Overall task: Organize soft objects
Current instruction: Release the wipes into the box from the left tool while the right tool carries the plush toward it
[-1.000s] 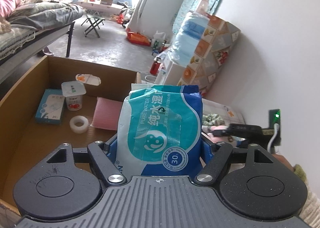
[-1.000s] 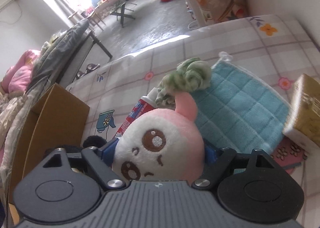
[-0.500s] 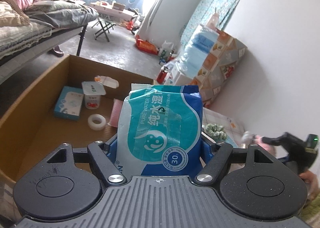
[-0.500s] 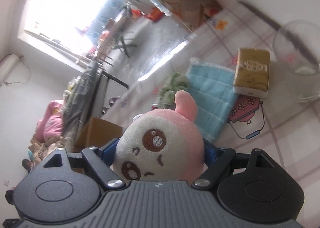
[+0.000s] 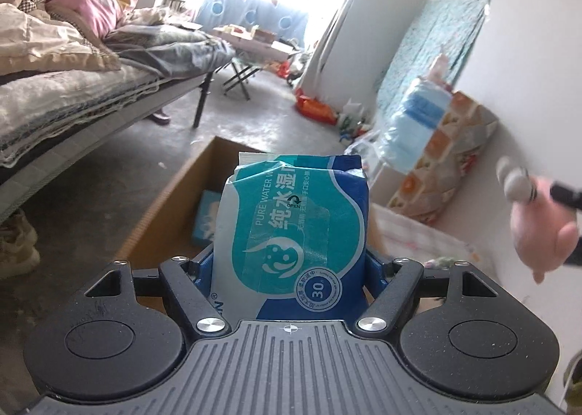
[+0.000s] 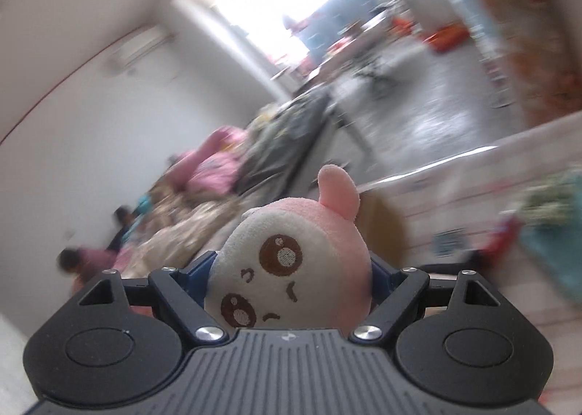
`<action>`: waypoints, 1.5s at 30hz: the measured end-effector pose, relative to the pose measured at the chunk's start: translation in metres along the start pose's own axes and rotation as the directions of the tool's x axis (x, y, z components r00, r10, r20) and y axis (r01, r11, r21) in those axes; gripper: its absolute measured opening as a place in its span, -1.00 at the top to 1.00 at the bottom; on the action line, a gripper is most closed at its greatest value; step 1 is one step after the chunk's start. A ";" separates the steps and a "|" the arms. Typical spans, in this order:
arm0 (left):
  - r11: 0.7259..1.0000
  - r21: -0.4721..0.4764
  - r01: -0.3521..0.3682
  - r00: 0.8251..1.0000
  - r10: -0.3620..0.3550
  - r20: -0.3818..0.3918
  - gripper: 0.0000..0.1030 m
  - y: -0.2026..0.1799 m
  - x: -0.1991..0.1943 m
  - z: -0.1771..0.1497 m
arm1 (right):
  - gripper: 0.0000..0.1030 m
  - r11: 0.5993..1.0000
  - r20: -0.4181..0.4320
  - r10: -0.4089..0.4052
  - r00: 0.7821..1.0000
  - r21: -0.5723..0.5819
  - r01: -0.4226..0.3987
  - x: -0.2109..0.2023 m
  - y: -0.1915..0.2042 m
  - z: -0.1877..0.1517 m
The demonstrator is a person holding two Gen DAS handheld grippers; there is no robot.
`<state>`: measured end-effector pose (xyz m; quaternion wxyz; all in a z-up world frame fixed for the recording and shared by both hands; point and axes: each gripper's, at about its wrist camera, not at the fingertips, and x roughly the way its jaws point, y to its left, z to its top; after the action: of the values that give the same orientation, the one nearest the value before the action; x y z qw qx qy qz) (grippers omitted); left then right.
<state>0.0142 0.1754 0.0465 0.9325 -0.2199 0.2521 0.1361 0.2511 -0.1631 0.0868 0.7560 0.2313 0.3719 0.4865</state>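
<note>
- Two grippers are in use, and each one holds a soft thing.
- The left gripper (image 5: 291, 269) is closed on a wet wipes pack (image 5: 294, 229), blue and teal with white print; the pack stands upright between the blue pads, in the lower centre of the left wrist view.
- Behind the pack, in the middle of that frame, an open cardboard box (image 5: 171, 204) stands on the floor; a small light blue packet (image 5: 206, 218) lies inside it, partly hidden by the pack.
- The right gripper (image 6: 291, 276) is closed on a plush toy (image 6: 291, 266), pink and white with brown stitched eyes; its face looks toward the camera in the lower centre of the right wrist view.
- The same plush toy (image 5: 542, 229) shows blurred at the right edge of the left wrist view, in the air in front of the white wall.
- A bed (image 5: 72, 87) with a pink quilt fills the upper left of the left wrist view.
- The right wrist view is much blurred; at its right edge are a green and white bundle (image 6: 549, 204) and something teal, on a table (image 6: 454, 196) with a pale checked cover.
</note>
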 end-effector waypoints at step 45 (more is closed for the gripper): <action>0.966 0.140 -0.217 0.956 0.239 -0.169 -0.90 0.037 0.052 0.000 | -0.69 0.998 -0.425 -0.062 0.903 -0.023 0.057 0.265 0.039 -0.034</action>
<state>0.0444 0.2148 0.0065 0.8947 -0.1446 0.3686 0.2065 0.2688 0.0931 0.0041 0.6725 0.1046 0.5321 0.5038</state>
